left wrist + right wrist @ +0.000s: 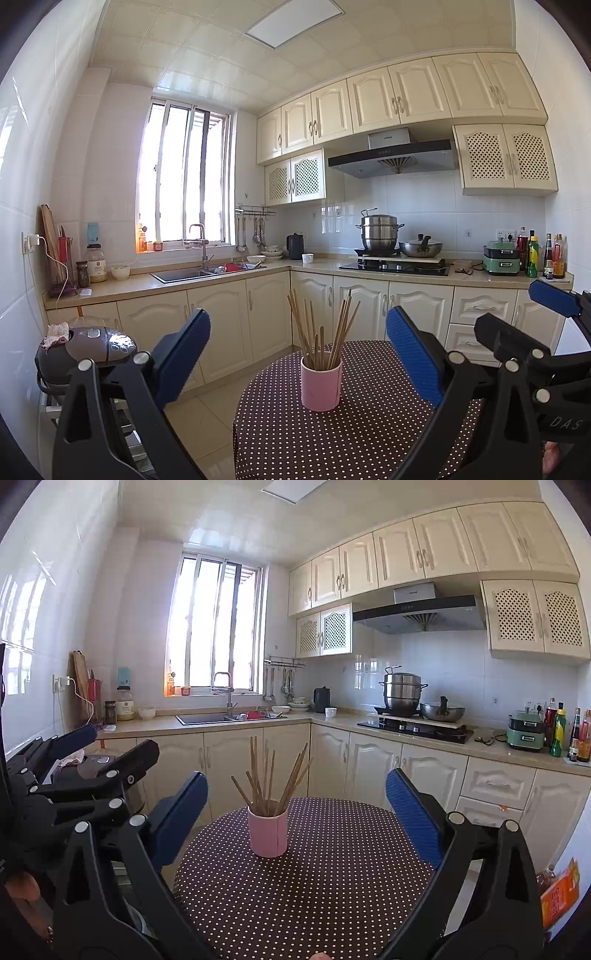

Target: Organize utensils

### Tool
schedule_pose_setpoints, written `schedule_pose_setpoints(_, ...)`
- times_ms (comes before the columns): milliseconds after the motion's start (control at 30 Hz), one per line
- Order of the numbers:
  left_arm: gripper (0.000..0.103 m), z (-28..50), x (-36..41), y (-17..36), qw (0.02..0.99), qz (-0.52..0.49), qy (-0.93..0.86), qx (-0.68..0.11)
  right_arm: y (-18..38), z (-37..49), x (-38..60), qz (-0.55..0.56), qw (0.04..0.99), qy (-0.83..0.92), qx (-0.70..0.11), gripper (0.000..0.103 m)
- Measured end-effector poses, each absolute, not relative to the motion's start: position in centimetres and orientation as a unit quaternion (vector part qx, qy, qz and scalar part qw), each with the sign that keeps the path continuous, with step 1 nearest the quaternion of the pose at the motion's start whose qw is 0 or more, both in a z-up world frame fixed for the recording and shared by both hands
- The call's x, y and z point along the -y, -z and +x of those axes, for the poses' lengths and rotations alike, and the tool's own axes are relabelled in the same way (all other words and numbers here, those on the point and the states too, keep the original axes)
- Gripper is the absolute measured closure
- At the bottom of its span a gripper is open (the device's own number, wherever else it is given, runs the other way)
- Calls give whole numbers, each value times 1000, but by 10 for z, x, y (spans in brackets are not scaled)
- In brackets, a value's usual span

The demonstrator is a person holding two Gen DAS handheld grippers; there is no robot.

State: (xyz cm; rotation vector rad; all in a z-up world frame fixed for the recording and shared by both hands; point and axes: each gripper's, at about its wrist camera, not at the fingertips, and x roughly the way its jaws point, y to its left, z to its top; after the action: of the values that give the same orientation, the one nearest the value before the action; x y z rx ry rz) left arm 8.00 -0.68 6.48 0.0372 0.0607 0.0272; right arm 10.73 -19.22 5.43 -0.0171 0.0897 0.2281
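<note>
wooden chopsticks (pixel 325 325) stand fanned in the pink cup (pixel 320 384) on the dotted table (pixel 332 443), so i hold my left gripper (pixel 297 363) and right gripper (pixel 297 819) wide on the near side, empty.

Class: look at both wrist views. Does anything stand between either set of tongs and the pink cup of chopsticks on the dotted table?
Nothing visible does. The pink cup stands alone on the dotted tablecloth, ahead of the open left tongs and the open right tongs.
</note>
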Motion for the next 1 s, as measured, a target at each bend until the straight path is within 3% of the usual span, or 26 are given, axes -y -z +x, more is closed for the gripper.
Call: schedule_pose_setpoints(1000, 9, 87, 0, -51, 999, 20, -13, -38, -48, 116, 191, -2, 991, -119, -54, 8)
